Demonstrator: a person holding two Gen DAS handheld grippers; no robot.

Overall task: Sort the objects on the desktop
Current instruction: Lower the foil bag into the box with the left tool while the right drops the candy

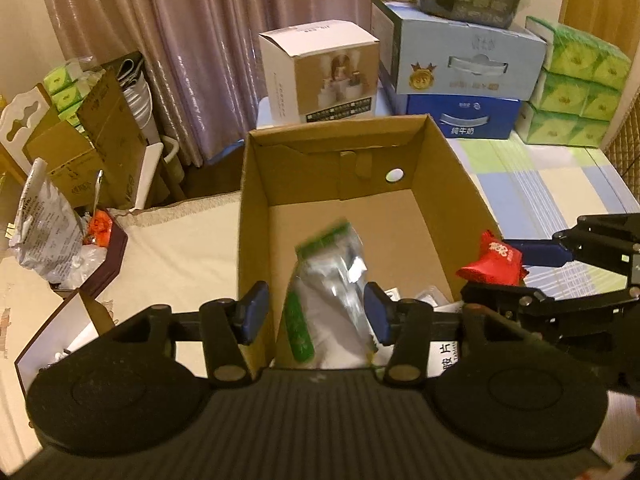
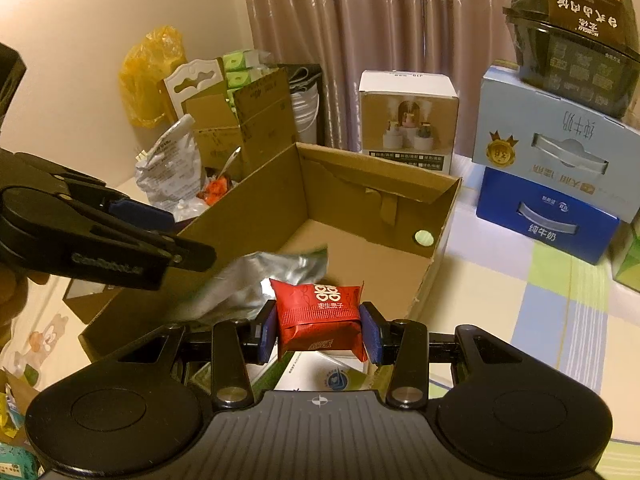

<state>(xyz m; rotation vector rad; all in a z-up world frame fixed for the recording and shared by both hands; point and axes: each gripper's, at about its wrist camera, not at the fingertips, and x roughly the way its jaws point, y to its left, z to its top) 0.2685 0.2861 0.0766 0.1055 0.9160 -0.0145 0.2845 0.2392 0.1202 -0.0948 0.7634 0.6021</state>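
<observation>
Edges / clearance: Open-top cardboard box (image 1: 452, 152) found centre frame in left wrist view, flaps folded in, round hole in far wall. Inside floor mostly bare at the far end; small white items noted at the near right corner. Left gripper (image 1: 317, 310) held over the near end of the box. Right gripper (image 2: 320, 330) held above the box's near right corner, just beside the rim. Free room seen on the sheet to the right of the box. Clutter close on the left: dark tray w/ foil bags, brown cartons.

Tools: Left jaws found apart, gap visible betw. the left pad and the silver-green pouch (image 1: 328, 280); not pinched. Right jaws clamped on the red packet (image 2: 318, 312), both pads pressed on its ends.

Orientation: Pouch blurred, inside the box, long axis running lower centre to upper centre of frame, tilted slightly right, green strip at the top end. Red packet held w/ long axis left-right across the pads, printed face toward the camera.

Surface / room: Checked sheet (image 1: 540, 184) in blue, green, cream. Curtain (image 1: 192, 40) behind. White product box (image 1: 320, 72) behind the cardboard box; stacked milk cartons (image 1: 460, 60) upper right; green tissue packs (image 1: 576, 80) at far right.
</observation>
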